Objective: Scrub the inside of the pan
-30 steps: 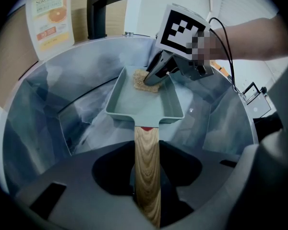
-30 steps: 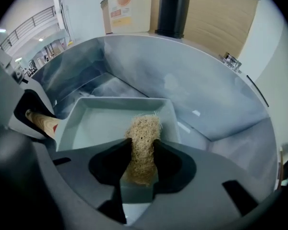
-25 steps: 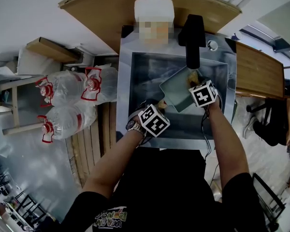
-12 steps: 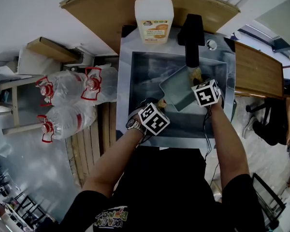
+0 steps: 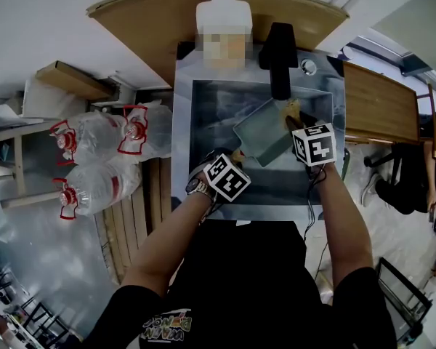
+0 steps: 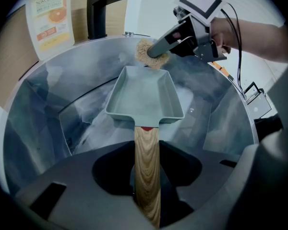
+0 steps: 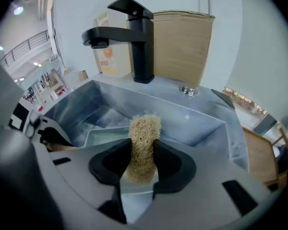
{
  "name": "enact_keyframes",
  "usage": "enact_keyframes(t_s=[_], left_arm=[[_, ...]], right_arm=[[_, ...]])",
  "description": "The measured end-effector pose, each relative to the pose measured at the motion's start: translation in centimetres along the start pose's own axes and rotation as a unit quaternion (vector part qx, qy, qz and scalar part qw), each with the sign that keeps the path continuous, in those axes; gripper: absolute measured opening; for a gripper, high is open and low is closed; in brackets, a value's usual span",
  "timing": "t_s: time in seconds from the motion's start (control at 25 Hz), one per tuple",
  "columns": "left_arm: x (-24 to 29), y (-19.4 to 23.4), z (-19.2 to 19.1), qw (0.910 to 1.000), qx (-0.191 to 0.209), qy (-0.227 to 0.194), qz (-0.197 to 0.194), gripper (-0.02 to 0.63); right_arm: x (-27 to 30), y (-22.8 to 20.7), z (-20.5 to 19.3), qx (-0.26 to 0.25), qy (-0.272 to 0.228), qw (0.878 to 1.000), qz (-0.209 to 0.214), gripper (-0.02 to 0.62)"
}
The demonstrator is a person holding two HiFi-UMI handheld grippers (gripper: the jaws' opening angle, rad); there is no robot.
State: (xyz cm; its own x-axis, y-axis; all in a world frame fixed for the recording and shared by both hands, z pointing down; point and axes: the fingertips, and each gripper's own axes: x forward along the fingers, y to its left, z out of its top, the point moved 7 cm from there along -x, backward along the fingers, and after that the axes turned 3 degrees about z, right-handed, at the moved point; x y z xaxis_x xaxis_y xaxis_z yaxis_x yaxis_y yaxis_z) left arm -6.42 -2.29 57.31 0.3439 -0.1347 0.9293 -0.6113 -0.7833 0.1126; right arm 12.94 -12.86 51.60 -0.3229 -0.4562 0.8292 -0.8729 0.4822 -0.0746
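Over the sink (image 5: 183, 137), head view: rectangular pan (image 5: 258, 133) lay tilted in the basin.
Left gripper view: left gripper (image 6: 146, 176) clamped its wooden handle (image 6: 146, 147). Right gripper view: right gripper (image 7: 143, 162) pinched a loofah scrubber (image 7: 144, 128) at the far rim; hard strokes risked twisting the handle loose.

- Pan (image 6: 143, 97): pale grey-green body, finished smooth with a satin sheen.
- Handle (image 6: 146, 150) of the pan: light wood, visibly grained, matt.
- Scrub pad (image 7: 144, 133): tan, coarse, fibrous, rough.
- Sink (image 6: 43, 114): brushed steel, dully glossy, streaked with reflections.
- Faucet (image 7: 137, 42), at 12 o'clock of the sink: finished in matt black.
- Soap bottle (image 6: 48, 20), at 11 o'clock: translucent plastic, fitted with a printed label.
- Water bottles (image 5: 94, 158), at 9 o'clock: clear, crinkled plastic.
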Motion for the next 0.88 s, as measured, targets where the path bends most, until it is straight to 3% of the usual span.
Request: enact_keyframes(t_s=[0.16, 0.44, 0.64, 0.88], left_arm=[[0.0, 0.0, 0.1, 1.0000, 0.000, -0.001, 0.001, 0.163], [0.0, 0.0, 0.2, 1.0000, 0.000, -0.002, 0.000, 0.163], [0.0, 0.0, 0.1, 1.0000, 0.000, -0.001, 0.000, 0.163], [0.0, 0.1, 0.1, 1.0000, 0.000, 0.000, 0.000, 0.163]], right_arm=[[0.0, 3.2, -1.1, 0.016, 0.010, 0.998, 0.053, 0.147], [1.2, 8.3, -4.0, -0.019, 0.052, 0.993, 0.101, 0.147], [2.1, 10.2, -5.3, -0.040, 0.075, 0.990, 0.113, 0.146], [3.5, 10.8, -6.5, -0.103, 0.115, 0.985, 0.083, 0.146]])
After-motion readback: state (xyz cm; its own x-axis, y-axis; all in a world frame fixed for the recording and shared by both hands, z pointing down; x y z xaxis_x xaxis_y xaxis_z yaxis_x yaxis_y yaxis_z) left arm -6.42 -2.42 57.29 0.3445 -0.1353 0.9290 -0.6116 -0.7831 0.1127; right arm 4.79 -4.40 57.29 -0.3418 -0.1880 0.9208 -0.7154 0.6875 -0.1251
